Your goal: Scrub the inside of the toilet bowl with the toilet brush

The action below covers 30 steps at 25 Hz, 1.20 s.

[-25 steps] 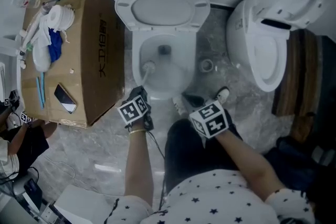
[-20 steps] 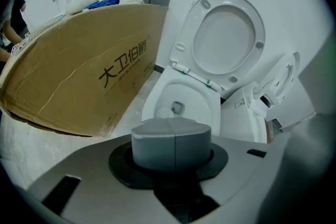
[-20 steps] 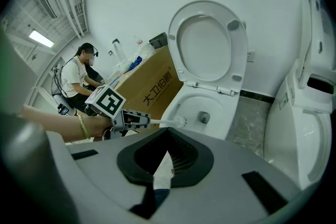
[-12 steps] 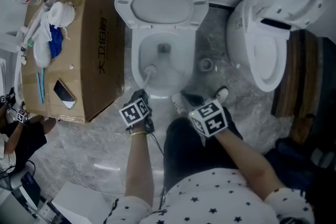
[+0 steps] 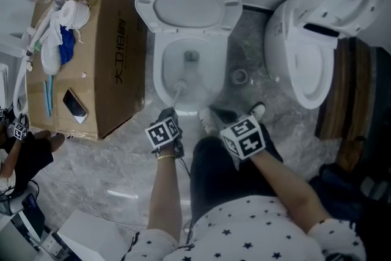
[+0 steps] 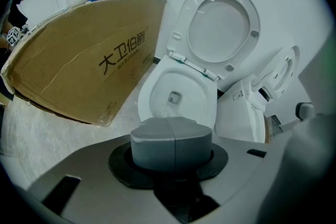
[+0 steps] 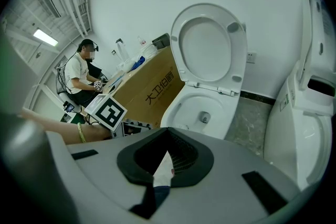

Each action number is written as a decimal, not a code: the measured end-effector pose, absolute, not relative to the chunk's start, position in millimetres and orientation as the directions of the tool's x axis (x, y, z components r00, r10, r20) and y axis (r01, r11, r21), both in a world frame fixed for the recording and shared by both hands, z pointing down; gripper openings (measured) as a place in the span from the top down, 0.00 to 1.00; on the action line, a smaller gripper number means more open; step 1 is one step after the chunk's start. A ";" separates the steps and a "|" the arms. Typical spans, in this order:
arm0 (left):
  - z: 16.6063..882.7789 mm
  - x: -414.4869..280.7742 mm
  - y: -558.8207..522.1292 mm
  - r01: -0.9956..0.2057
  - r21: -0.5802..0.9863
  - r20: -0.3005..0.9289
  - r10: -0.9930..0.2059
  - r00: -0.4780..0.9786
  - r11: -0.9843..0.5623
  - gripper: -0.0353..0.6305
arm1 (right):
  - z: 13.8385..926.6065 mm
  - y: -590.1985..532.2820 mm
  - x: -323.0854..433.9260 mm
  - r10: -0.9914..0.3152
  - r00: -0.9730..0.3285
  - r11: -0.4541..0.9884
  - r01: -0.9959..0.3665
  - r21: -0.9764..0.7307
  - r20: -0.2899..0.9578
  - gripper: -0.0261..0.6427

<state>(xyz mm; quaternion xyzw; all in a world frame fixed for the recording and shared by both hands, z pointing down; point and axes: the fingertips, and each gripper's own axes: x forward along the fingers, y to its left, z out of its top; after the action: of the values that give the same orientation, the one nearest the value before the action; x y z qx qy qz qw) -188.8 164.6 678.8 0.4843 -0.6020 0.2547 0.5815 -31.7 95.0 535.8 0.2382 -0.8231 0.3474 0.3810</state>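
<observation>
A white toilet (image 5: 160,73) stands with lid and seat raised, bowl open (image 6: 157,86) (image 7: 184,107). The toilet brush (image 5: 181,86) has its head inside the bowl near the front wall. Its stem runs back to my left gripper (image 5: 170,114), which is shut on the grey round handle (image 6: 171,139) filling the jaws. My right gripper (image 5: 222,115) hovers just right of the bowl's front. Its jaws (image 7: 167,136) meet at the tips around nothing, with only a shoe and trouser leg showing through the gap.
A large cardboard box (image 5: 119,76) stands left of the toilet, with cloths (image 5: 58,40) and a phone (image 5: 74,107) on top. A second white toilet (image 5: 308,58) stands on the right. A small round fitting (image 5: 239,76) lies on the floor between the toilets. A person (image 7: 81,78) sits at far left.
My left gripper has shifted slightly right and toward me, dragging the brush head from the bowl's left wall toward its front middle. The right gripper has stayed put.
</observation>
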 end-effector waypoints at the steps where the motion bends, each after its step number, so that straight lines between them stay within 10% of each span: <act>1: 679.3 -186.1 166.0 -0.879 0.257 0.947 -0.284 0.147 0.402 0.73 | 535.7 95.4 -31.2 -0.126 -0.597 0.646 -0.656 -0.391 0.792 0.95; 30: 686.8 -118.9 141.7 -0.947 0.231 0.956 -0.233 0.178 0.223 0.73 | 538.1 87.1 6.3 -0.155 -0.584 0.608 -0.692 -0.389 0.797 0.95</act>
<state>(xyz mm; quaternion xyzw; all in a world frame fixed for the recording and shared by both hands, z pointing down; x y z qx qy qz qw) -118.9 141.7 686.8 0.5331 -0.5536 0.3231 0.5522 6.3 87.1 538.1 0.2600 -0.8144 0.3585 0.3750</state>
